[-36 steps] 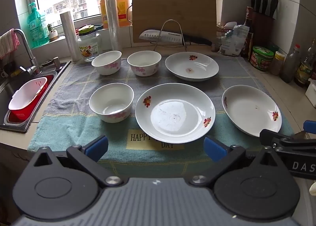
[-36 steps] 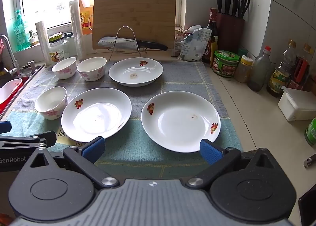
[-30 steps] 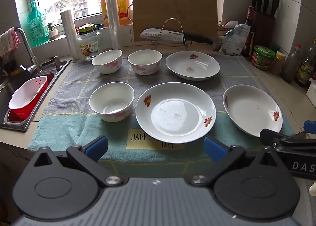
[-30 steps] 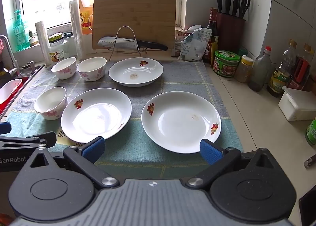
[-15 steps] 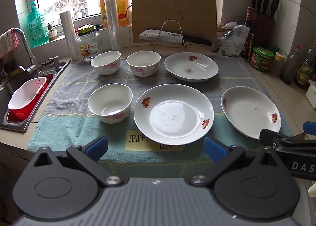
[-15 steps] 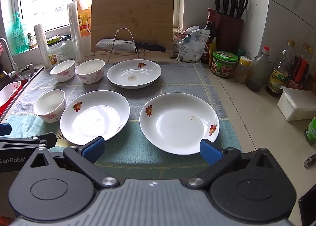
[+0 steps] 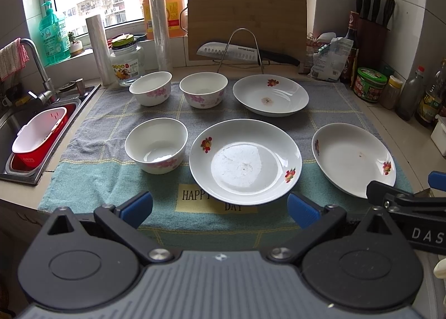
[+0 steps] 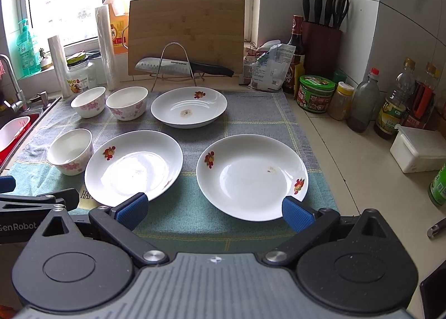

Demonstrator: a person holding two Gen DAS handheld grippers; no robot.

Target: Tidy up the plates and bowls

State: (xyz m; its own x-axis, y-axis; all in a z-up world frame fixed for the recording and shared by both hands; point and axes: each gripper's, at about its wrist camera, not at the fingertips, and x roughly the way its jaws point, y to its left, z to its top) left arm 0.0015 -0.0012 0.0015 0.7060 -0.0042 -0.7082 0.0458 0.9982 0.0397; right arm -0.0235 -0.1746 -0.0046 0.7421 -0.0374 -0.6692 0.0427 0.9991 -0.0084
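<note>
We log six white dishes on a grey-and-teal towel (image 7: 92,176) spread over the counter, all apart from one another. Left to right, far row: a bowl with pink blossoms (image 7: 150,88), a second like bowl (image 7: 203,89), then a shallow plate with a brownish spot at its centre (image 7: 271,94). Near row: a third pink-flowered bowl (image 7: 156,145), a centre plate with two red flower motifs (image 7: 245,161), and a right-hand plate (image 8: 252,176) with a small speck inside.

Containers: we see the near bowl hold a thin wet sheen at its bottom; the far bowls look empty as far as we can tell. At far left the sink (image 7: 16,176) holds a white basket (image 7: 39,132) set in a red one.

Our left gripper (image 7: 220,206) hovers at the towel's near edge, its blue pads spread wide around nothing, facing the centre plate. Our right gripper (image 8: 213,208) is likewise wide apart and empty, pads level with the near rim of the right-hand plate.

Room: bare towel runs between the rows; bare counter lies right of the towel, bounded by jars and bottles (image 8: 362,104). Behind the far row stand a cutting board (image 8: 186,34) and a knife (image 8: 178,66) on a wire rack
</note>
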